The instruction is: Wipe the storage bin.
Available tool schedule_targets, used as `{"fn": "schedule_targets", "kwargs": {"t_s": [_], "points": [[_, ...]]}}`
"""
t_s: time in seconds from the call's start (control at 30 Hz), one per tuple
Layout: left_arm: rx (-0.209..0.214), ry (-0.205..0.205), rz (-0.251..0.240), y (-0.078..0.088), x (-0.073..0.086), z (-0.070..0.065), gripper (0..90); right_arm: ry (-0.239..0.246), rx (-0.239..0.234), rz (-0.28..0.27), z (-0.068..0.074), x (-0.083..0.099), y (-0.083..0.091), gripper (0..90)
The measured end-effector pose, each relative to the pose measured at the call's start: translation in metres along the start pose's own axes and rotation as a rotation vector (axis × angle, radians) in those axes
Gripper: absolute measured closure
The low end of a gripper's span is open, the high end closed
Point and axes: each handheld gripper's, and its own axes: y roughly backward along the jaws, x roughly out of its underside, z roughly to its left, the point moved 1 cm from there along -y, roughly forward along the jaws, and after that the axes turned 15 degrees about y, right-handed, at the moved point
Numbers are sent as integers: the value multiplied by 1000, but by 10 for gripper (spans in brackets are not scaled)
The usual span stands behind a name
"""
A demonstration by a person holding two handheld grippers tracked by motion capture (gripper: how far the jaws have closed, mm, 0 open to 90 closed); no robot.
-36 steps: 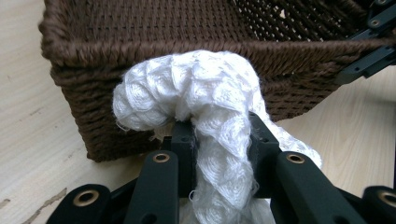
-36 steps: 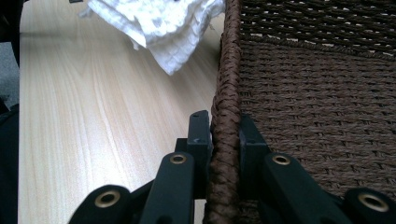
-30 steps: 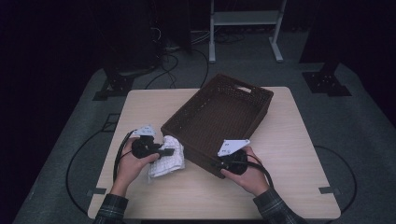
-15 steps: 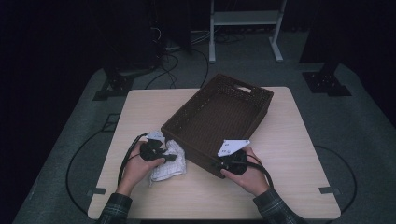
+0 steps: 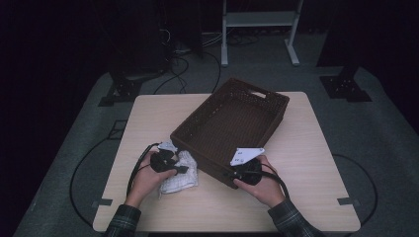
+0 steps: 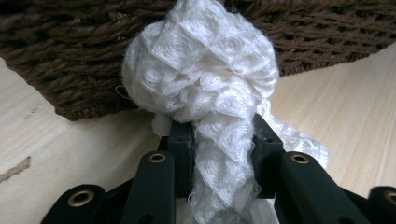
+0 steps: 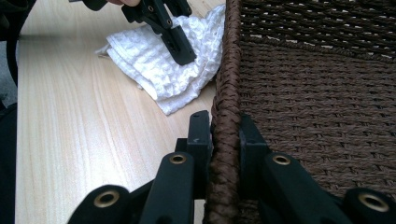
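Note:
A white waffle-weave cloth [image 5: 179, 173] lies bunched on the wooden table, against the near left side of a dark brown woven basket [image 5: 232, 126]. My left gripper [image 5: 174, 166] is shut on a fold of the cloth [image 6: 219, 154], which bulges up past the jaws in front of the basket's wall [image 6: 70, 51]. My right gripper [image 5: 236, 174] is shut on the basket's rim [image 7: 225, 126] at its near corner, one jaw outside and one inside. In the right gripper view the left gripper [image 7: 180, 49] rests on the cloth [image 7: 159, 70].
The table [image 5: 306, 163] has bare room to the right of the basket and along the front edge. Behind it on the dark floor are cables [image 5: 183, 54] and a white rack's legs [image 5: 257, 29].
My left gripper has sunk a little and drawn in toward the basket with the cloth, which now looks more bunched. The right gripper and basket have stayed put.

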Motion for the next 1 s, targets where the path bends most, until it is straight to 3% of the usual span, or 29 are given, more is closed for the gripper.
{"fn": "schedule_targets", "kwargs": {"t_s": [0.13, 0.5, 0.63, 0.9, 1.0], "points": [[1, 20, -7, 7, 0, -2, 685, 1, 0, 0, 0, 0, 0, 789], [30, 2, -78, 19, 1, -2, 678, 2, 1, 0, 0, 0, 0, 790], [11, -16, -119, 31, -3, -6, 672, 3, 2, -1, 0, 0, 0, 790], [33, -2, -164, 48, -7, -15, 700, 3, 2, -1, 0, 0, 0, 790], [35, -21, -193, 58, -10, -22, 705, 3, 3, -1, 0, 0, 0, 790]]}}
